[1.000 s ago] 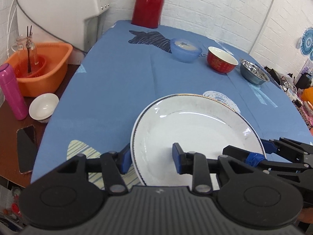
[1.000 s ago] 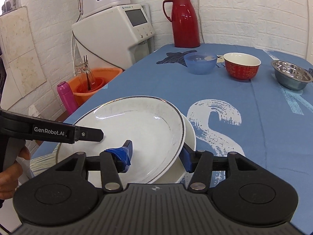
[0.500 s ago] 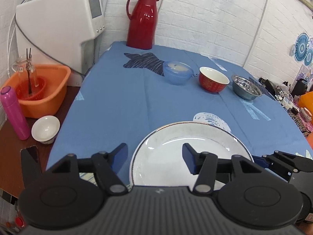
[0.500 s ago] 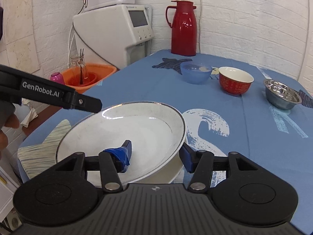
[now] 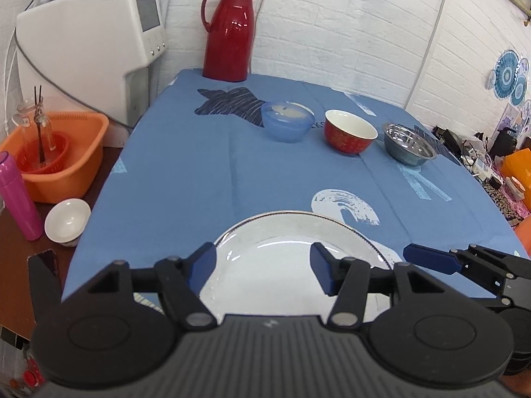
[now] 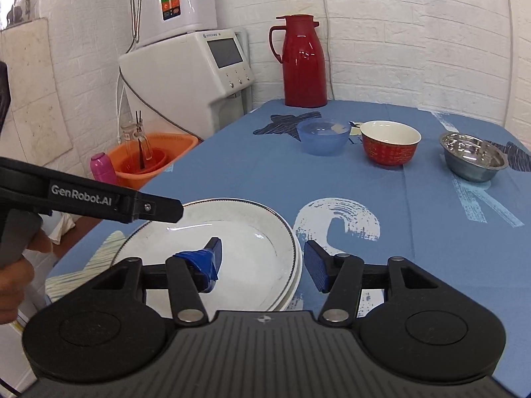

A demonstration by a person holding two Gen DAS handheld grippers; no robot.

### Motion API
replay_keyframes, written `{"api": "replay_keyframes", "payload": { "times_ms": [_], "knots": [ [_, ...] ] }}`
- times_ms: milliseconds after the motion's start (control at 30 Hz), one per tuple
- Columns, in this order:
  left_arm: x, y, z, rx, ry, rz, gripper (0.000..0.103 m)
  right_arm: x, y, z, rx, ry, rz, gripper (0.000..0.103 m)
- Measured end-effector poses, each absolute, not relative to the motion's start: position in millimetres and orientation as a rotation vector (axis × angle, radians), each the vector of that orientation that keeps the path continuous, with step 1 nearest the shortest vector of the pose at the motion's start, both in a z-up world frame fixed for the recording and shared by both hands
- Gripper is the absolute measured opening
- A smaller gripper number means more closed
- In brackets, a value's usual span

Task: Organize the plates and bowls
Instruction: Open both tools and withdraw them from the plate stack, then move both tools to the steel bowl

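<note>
A stack of white plates [image 5: 275, 255] [image 6: 239, 242] lies flat on the blue tablecloth at the near edge. My left gripper [image 5: 262, 267] hovers open just above the top plate, touching nothing. My right gripper [image 6: 264, 263] is open too, its fingers either side of the stack's right rim with a gap on both sides. Farther back stand three bowls in a row: a blue bowl [image 5: 287, 126] [image 6: 323, 136], a red bowl [image 5: 350, 136] [image 6: 390, 142] and a steel bowl [image 5: 408, 147] [image 6: 473, 154].
A red thermos [image 5: 229, 33] stands at the table's far edge by the brick wall. Left of the table are a white dispenser [image 5: 89, 49], an orange basin [image 5: 59, 156], a pink bottle [image 5: 18, 195], a small white bowl [image 5: 68, 220] and a phone [image 5: 44, 272].
The top plate, tilted before, has settled flat on the stack. My left gripper opened off its rim and drew back and up. The right gripper pulled back a little.
</note>
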State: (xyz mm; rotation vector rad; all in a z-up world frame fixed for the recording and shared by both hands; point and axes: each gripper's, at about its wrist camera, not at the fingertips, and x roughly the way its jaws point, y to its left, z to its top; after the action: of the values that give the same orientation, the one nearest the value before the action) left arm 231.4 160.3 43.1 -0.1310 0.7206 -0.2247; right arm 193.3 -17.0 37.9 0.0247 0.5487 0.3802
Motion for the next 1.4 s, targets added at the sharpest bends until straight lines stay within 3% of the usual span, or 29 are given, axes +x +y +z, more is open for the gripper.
{"api": "replay_keyframes", "payload": {
  "times_ms": [567, 1033, 1400],
  "knots": [
    [242, 102, 55, -0.049, 0.714, -0.322, 0.061, 187, -118, 19, 0.261, 0.643, 0.299, 0.042],
    [309, -20, 42, 0.036, 0.854, -0.445, 0.063, 205, -242, 7, 0.353, 0.663, 0.142, 0.042],
    [439, -105, 51, -0.342, 0.992, -0.408, 0.066, 348, -288, 67, 0.234, 0.585, 0.099, 0.043]
  ]
}}
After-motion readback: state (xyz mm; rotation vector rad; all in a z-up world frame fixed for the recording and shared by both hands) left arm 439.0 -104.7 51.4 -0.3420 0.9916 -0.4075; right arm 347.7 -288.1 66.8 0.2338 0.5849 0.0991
